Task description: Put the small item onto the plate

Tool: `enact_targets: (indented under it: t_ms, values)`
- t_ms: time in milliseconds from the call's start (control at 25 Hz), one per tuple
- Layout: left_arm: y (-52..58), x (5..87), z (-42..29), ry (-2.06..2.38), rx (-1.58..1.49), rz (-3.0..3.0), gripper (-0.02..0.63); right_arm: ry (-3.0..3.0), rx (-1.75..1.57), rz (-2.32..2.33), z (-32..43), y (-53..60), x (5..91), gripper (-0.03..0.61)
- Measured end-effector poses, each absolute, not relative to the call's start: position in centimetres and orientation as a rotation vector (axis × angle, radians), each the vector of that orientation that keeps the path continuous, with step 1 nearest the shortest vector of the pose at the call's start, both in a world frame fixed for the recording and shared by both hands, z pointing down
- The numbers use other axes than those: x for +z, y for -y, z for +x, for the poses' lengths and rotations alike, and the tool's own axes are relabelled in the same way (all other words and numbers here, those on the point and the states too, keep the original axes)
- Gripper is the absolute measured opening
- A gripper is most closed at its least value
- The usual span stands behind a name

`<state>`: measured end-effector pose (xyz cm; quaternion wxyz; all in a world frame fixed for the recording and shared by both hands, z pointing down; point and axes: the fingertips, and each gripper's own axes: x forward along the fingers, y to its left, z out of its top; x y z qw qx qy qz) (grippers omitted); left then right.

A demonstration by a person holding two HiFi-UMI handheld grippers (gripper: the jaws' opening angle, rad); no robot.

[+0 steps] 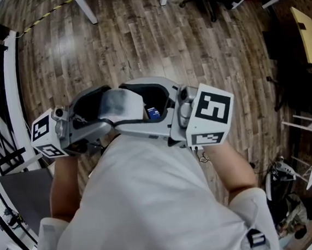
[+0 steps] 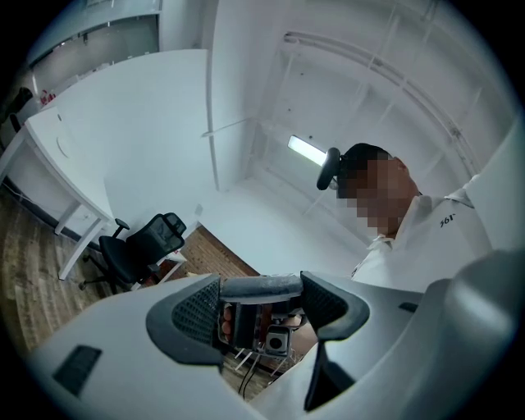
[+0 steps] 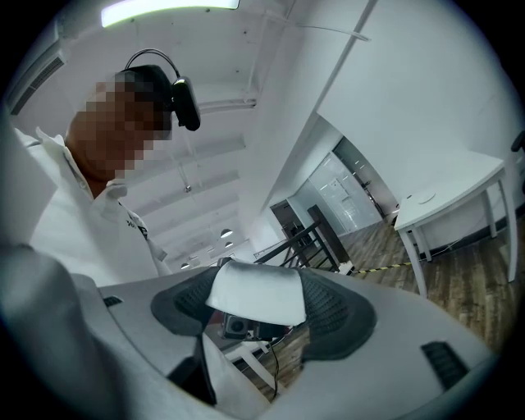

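The person is holding both tools up close in front of a white shirt (image 1: 152, 204), above the wood plank floor (image 1: 153, 34), with their tips pointing at each other. The left hand-held gripper (image 1: 102, 107) and the right hand-held gripper (image 1: 149, 104) are meeting on one small white item (image 1: 121, 104), which is hanging between them in mid-air.

In the left gripper view, the left hand-held gripper (image 2: 262, 305) is clamping the small white item (image 2: 261, 287). The piece is showing as a pale grey bar that spans the gap and touches both dark ribbed pads (image 2: 201, 308). Under it, the other tool's camera is showing through the gap.

In the right gripper view, the right hand-held gripper (image 3: 256, 318) is likewise closing on the small white item (image 3: 257, 293). Here it is showing as a broad, flat white patch bridging both pads (image 3: 332, 312).

A black office chair (image 2: 135, 246) is standing on the floor behind the left tool. A white desk (image 3: 451, 205) is standing well beyond the right one.
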<state>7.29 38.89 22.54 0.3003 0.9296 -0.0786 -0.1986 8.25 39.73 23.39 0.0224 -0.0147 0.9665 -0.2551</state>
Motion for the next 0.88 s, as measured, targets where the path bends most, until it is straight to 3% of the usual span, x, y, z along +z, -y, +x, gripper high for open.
enact_targets:
  t_ms: [360,880]
  values:
    - [-39.2,22.8,11.2,0.247,-0.449,2.556,0.307,-3.028,-0.691,0.072,12.0,-39.9,23.7,0.316]
    - [-36.1,21.9,9.8,0.486,-0.792,2.406,0.305,-2.921,-0.662,-0.154,17.6,-34.9,23.0,0.316]
